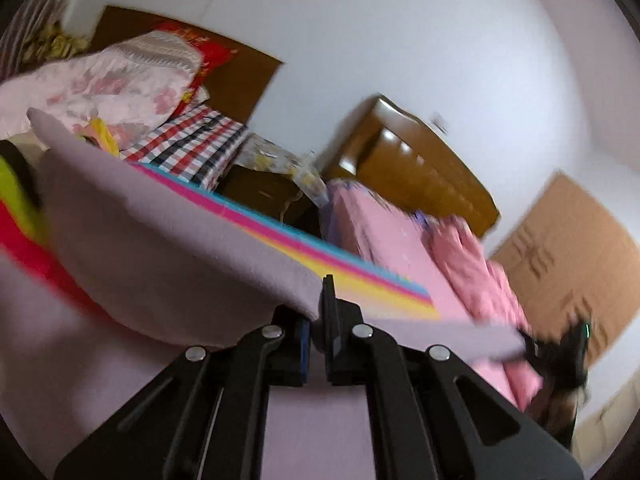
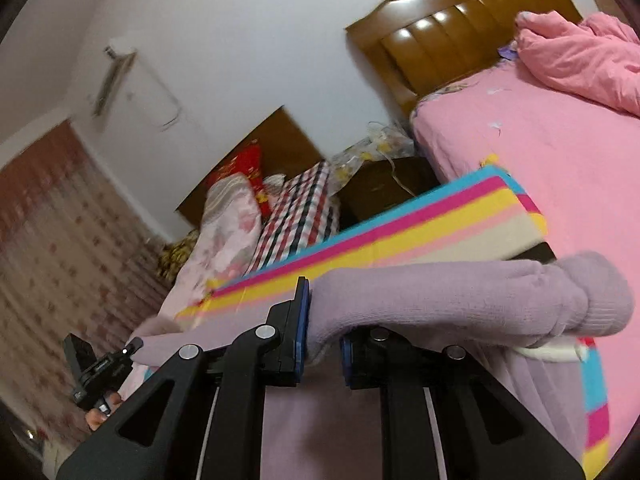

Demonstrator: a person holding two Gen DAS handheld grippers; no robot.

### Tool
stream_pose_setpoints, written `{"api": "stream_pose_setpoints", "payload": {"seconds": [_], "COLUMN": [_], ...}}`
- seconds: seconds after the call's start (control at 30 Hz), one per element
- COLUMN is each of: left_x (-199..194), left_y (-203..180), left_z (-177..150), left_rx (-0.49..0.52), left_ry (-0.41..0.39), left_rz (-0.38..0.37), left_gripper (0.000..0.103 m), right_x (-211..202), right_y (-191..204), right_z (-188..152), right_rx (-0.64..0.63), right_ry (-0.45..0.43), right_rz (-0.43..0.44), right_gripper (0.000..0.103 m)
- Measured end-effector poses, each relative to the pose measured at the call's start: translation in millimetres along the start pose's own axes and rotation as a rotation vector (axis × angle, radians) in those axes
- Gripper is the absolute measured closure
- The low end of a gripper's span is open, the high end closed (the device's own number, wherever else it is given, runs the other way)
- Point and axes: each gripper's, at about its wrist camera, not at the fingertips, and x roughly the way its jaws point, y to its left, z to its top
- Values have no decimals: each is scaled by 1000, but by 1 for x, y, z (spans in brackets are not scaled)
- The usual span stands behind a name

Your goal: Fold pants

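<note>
The lilac fleece pants (image 1: 160,248) hang stretched between both grippers above a rainbow-striped mat (image 1: 372,280) on the bed. My left gripper (image 1: 318,312) is shut on one edge of the cloth, which drapes over its left finger. In the right wrist view the pants (image 2: 440,296) run off to the right, ending in a ribbed cuff. My right gripper (image 2: 323,340) is shut on a fold of them. Each gripper shows in the other's view: the right gripper (image 1: 568,352) at the cloth's far end, the left gripper (image 2: 104,368) at lower left, with a hand (image 2: 96,416) under it.
The striped mat (image 2: 400,228) lies on a pink bed sheet (image 2: 540,140) with a rumpled pink quilt (image 2: 580,64) and a brown headboard (image 2: 460,32). A pile of floral and checked bedding (image 1: 132,80) sits beside a dark nightstand (image 1: 264,192). Cardboard (image 1: 568,256) leans on the wall.
</note>
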Motion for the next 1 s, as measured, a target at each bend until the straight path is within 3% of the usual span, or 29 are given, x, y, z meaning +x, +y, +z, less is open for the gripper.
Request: {"api": "stream_pose_setpoints", "payload": {"seconds": [0.1, 0.13, 0.2, 0.23, 0.33, 0.4, 0.43, 0.47, 0.53, 0.57, 0.6, 0.63, 0.67, 0.7, 0.8, 0.9, 0.97, 1.0], "left_x": [-13, -6, 4, 2, 5, 1, -1, -1, -2, -3, -3, -2, 1, 4, 0, -27, -37, -34], "left_y": [9, 25, 54, 66, 66, 63, 62, 63, 68, 72, 77, 79, 78, 78, 64, 43, 43, 48], "left_z": [-68, -99, -131, -137, -132, -129, -129, -124, -123, -122, -122, -121, -120, -120, -104, -83, -81, -87], "left_rx": [32, 21, -31, -69, -77, -82, -84, -91, -118, -131, -142, -149, -149, -150, -82, -4, 16, 17], "left_ry": [112, 193, 277, 236, 238, 231, 224, 216, 200, 198, 194, 187, 195, 205, 173, 109, 126, 179], "left_rz": [79, 123, 165, 134, 134, 142, 145, 157, 176, 168, 161, 153, 134, 113, 124, 147, 154, 152], "left_gripper": [98, 98, 98, 95, 93, 90, 80, 68, 61, 63, 63, 83, 97, 97, 98, 98, 98, 98], "right_x": [-26, -29, -22, -18, -23, -33, -39, -45, -57, -60, -61, -61, -59, -57, -62, -77, -83, -81], "right_y": [-24, -31, -48, -55, -59, -61, -63, -65, -67, -68, -71, -75, -79, -86, -81, -37, -38, -48], "right_z": [-72, -97, -140, -151, -161, -159, -161, -161, -162, -161, -160, -159, -158, -155, -144, -132, -137, -141], "right_rx": [53, 76, 108, 119, 139, 172, 190, 208, 224, 221, 219, 229, 247, 262, 241, 28, 19, 56], "right_ry": [78, 106, 179, 188, 128, 109, 96, 75, 20, 2, -17, -30, -37, -43, -89, -129, -107, -82], "right_rz": [-15, -35, -87, -119, -128, -151, -147, -142, -141, -161, -180, -184, -188, -200, -221, -261, -270, -271], "right_gripper": [88, 88, 88, 88, 88, 69, 63, 49, 45, 45, 47, 52, 71, 88, 93, 93, 93, 93]}}
